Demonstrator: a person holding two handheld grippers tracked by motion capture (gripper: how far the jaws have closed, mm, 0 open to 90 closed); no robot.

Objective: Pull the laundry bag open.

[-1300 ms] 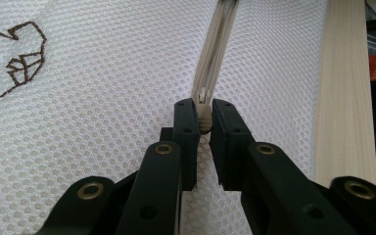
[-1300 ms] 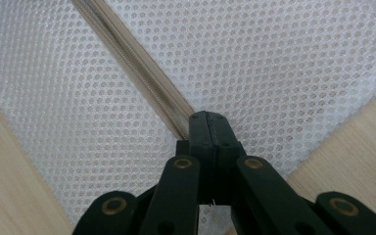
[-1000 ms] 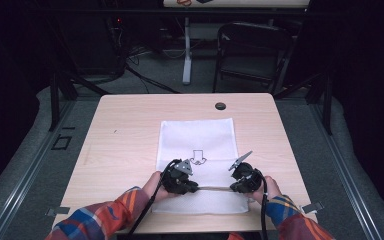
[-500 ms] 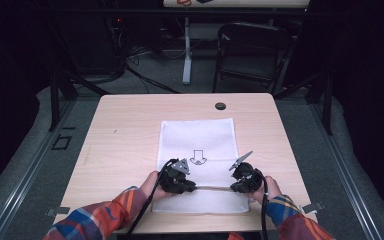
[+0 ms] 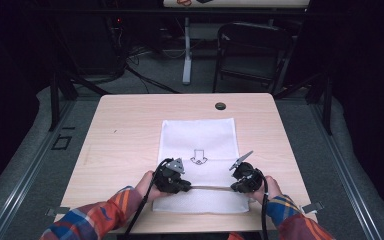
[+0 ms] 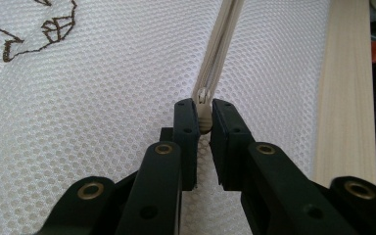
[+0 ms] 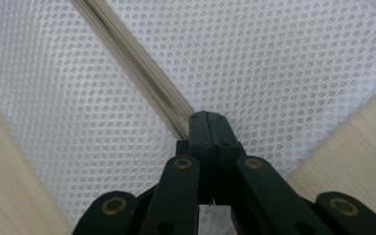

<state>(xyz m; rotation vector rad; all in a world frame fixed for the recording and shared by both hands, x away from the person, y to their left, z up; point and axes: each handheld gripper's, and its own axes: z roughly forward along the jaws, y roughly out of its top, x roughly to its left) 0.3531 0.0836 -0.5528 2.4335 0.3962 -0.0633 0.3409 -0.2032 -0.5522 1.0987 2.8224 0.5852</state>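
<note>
A white mesh bag (image 5: 198,137) with a brown arrow print lies flat on the wooden table (image 5: 130,125). A beige zipper (image 5: 210,188) runs across the bag near its front end. My left gripper (image 5: 186,187) is at the zipper's left part, and in the left gripper view my left gripper (image 6: 204,113) is shut on the grey zipper pull (image 6: 204,120). My right gripper (image 5: 234,188) sits at the zipper's right end. In the right gripper view my right gripper (image 7: 208,122) is shut on the end of the zipper tape (image 7: 142,66).
A small dark round grommet (image 5: 220,106) sits in the table near its far edge. A dark chair (image 5: 250,50) and cables stand on the floor beyond the table. The person's plaid sleeves (image 5: 95,217) come in at the bottom.
</note>
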